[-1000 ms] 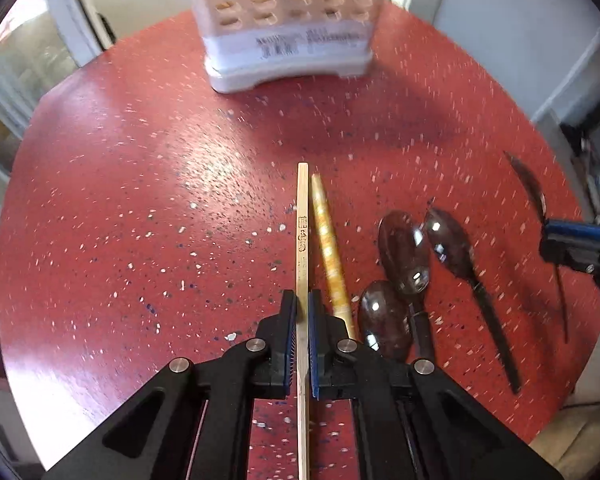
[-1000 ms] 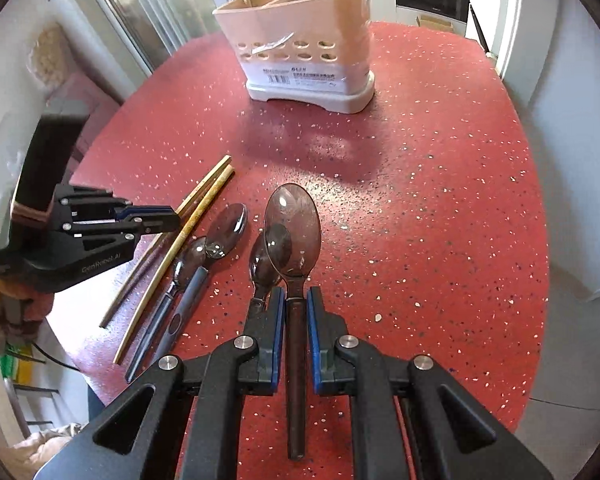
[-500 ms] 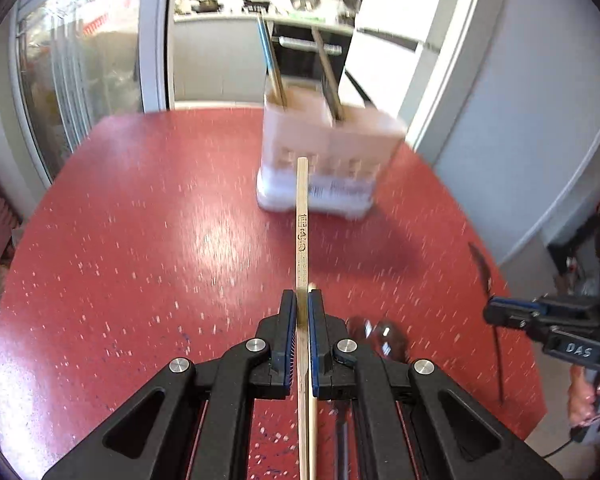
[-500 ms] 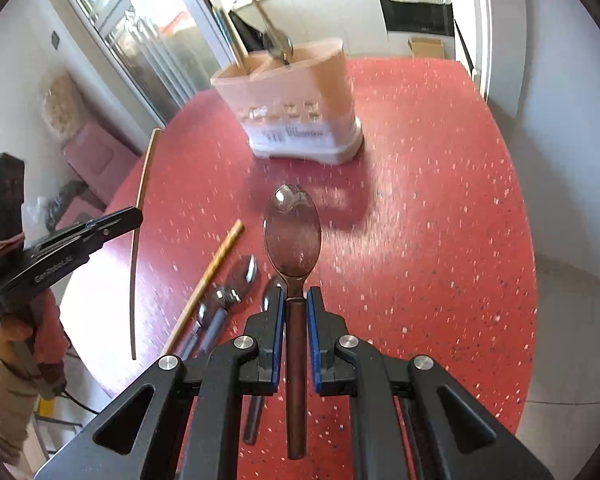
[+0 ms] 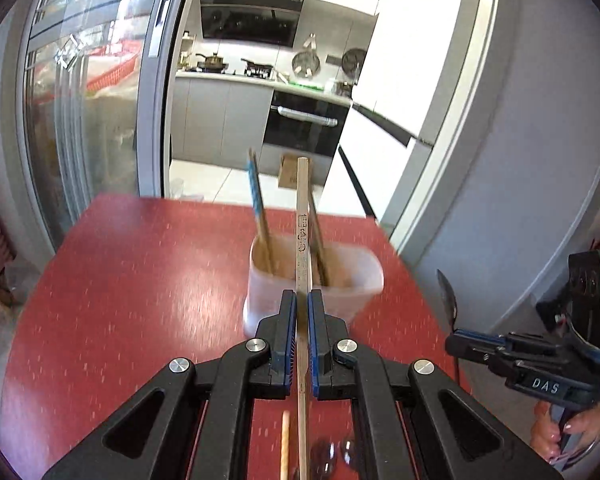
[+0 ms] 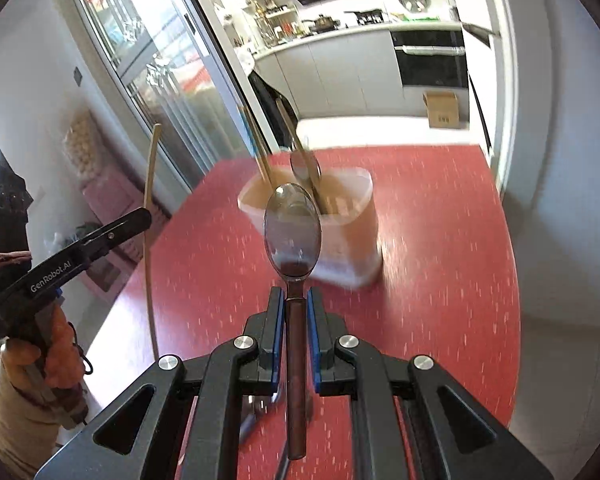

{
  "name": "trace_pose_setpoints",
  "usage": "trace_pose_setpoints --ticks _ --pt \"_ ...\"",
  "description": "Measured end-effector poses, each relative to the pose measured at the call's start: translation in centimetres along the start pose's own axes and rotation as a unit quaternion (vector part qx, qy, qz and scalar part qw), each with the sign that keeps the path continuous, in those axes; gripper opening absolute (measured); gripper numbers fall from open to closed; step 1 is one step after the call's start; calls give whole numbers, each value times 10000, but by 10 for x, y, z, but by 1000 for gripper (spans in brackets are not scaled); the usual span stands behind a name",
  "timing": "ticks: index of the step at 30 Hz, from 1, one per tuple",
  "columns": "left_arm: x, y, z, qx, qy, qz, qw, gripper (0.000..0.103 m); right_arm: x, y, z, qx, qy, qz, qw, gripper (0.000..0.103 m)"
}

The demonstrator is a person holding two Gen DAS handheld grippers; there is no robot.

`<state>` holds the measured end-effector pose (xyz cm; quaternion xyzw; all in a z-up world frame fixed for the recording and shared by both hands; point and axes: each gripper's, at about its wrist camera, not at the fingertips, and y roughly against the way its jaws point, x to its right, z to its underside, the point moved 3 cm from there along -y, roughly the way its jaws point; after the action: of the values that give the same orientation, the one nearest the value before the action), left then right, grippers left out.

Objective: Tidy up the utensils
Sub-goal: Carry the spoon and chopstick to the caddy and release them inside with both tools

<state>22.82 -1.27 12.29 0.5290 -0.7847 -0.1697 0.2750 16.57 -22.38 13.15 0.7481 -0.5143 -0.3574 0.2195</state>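
My left gripper (image 5: 302, 304) is shut on a pale wooden chopstick (image 5: 302, 216) and holds it raised, pointing toward the white utensil holder (image 5: 352, 292) on the red table. The holder has chopsticks (image 5: 260, 208) standing in it. My right gripper (image 6: 294, 300) is shut on a dark-handled spoon (image 6: 293, 224), raised, bowl forward, in front of the holder (image 6: 340, 240). The right gripper also shows at the right of the left wrist view (image 5: 460, 342). The left gripper and its chopstick (image 6: 150, 216) show at the left of the right wrist view.
A yellow chopstick (image 5: 285, 440) and spoons (image 5: 332, 456) lie on the red speckled table (image 5: 140, 280) below my left gripper. A grey wall (image 5: 520, 160) stands to the right. A kitchen doorway lies beyond the table's far edge.
Both grippers have lifted and tilted up with their utensils and moved closer to the holder. The table utensils have dropped to the bottom of view.
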Motion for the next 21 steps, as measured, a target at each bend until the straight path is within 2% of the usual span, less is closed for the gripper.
trace_pose_setpoints --ticks 10,15,21 --pt "-4 -40 -92 689 42 -112 9976 34 6 -32 -79 409 31 -110 9991 12" --pt "-10 -68 -114 971 35 -298 9948 34 8 -54 -113 718 103 -127 9973 12" --pt "-20 -101 -119 1049 269 -392 9933 34 10 -86 -129 1039 403 127 9937 12"
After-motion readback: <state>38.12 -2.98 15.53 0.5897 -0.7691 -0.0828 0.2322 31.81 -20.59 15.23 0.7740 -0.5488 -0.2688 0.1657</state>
